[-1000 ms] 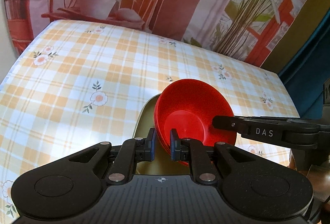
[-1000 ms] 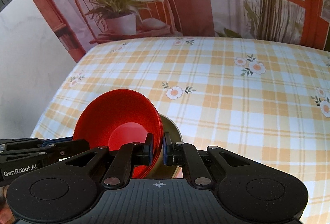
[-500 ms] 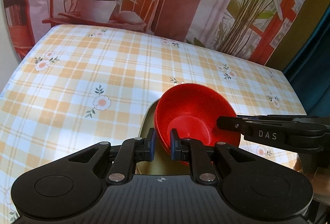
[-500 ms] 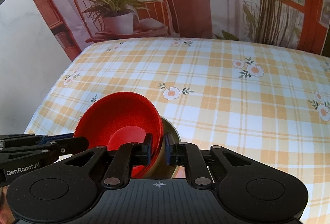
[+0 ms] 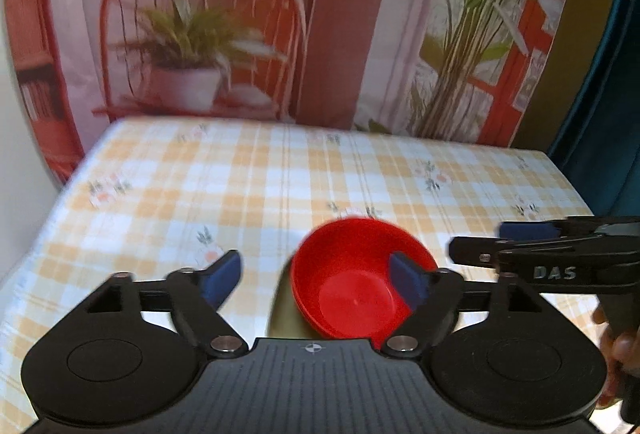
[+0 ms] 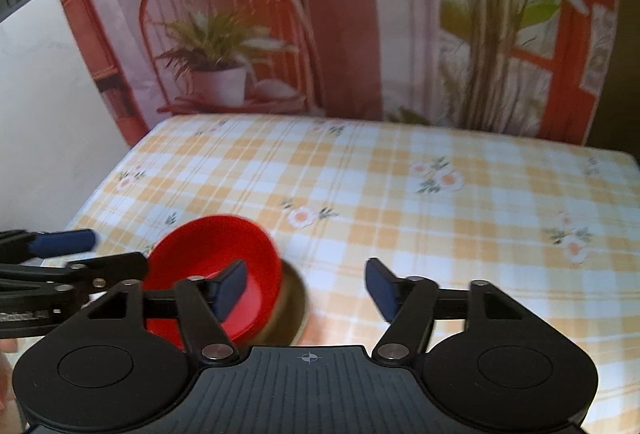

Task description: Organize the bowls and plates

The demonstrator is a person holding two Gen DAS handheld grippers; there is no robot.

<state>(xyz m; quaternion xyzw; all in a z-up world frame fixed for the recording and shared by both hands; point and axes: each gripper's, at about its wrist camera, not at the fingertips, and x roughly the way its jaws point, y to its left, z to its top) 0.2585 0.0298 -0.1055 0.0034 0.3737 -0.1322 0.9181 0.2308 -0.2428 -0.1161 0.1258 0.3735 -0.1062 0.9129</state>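
A red bowl [image 5: 352,274] sits nested in an olive-gold dish [image 5: 282,314] on the checked tablecloth [image 5: 280,186]. My left gripper [image 5: 316,280] hangs above the bowl's left rim, its jaws opening wide, its pads clear of the rim. In the right wrist view the same red bowl [image 6: 212,258] rests on the olive-gold dish [image 6: 296,298]. My right gripper [image 6: 306,288] is over its right rim, jaws opening, nothing pressed between them. Each gripper shows in the other's view: the right gripper [image 5: 500,242], the left gripper [image 6: 96,246].
The floral checked cloth [image 6: 440,218] stretches bare beyond the bowl to the far edge. A printed backdrop with a red chair and potted plants [image 5: 188,74] stands behind the table. A hand [image 5: 616,346] holds the right gripper's handle.
Both grippers were shut on the red bowl's rim, one on each side. They have let go, opened wide and lifted away, and the bowl now rests in the dish.
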